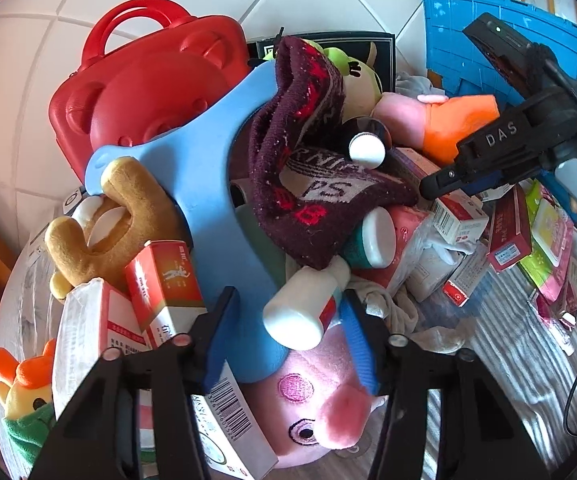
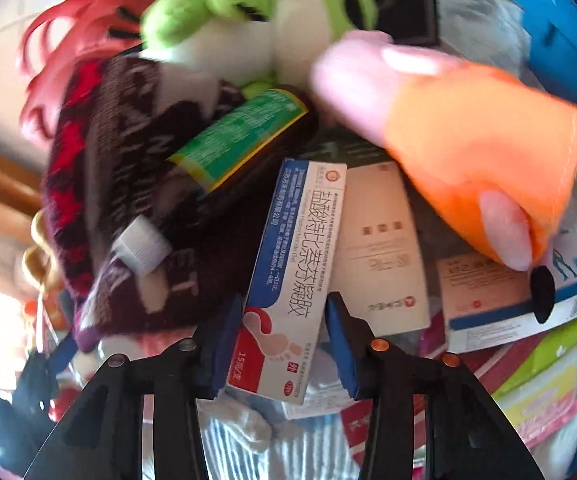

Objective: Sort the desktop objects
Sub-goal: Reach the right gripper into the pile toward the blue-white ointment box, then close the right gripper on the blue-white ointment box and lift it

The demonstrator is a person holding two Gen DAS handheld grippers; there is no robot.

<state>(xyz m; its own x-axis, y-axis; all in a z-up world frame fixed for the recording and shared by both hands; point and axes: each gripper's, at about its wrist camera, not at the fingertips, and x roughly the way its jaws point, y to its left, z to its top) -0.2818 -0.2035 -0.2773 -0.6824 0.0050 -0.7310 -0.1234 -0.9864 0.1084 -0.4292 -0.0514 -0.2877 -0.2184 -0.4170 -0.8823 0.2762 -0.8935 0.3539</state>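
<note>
A heap of objects covers the table. My left gripper (image 1: 288,332) is open, its jaws either side of a white bottle (image 1: 300,316) that lies on a pink pig plush (image 1: 320,408) and a blue plastic piece (image 1: 208,168). My right gripper (image 2: 280,344) is open around a white, blue and red medicine box (image 2: 288,280) without clearly touching it; it also shows in the left wrist view (image 1: 432,188) over the boxes. A maroon knitted sock (image 1: 312,184) drapes over the heap; it also shows in the right wrist view (image 2: 120,208).
A red bear-shaped case (image 1: 144,88) stands at the back left and a blue crate (image 1: 488,40) at the back right. A brown bottle with a green label (image 2: 240,140), a green frog plush (image 2: 248,20), an orange and pink plush (image 2: 468,140) and several medicine boxes (image 1: 464,224) crowd the heap.
</note>
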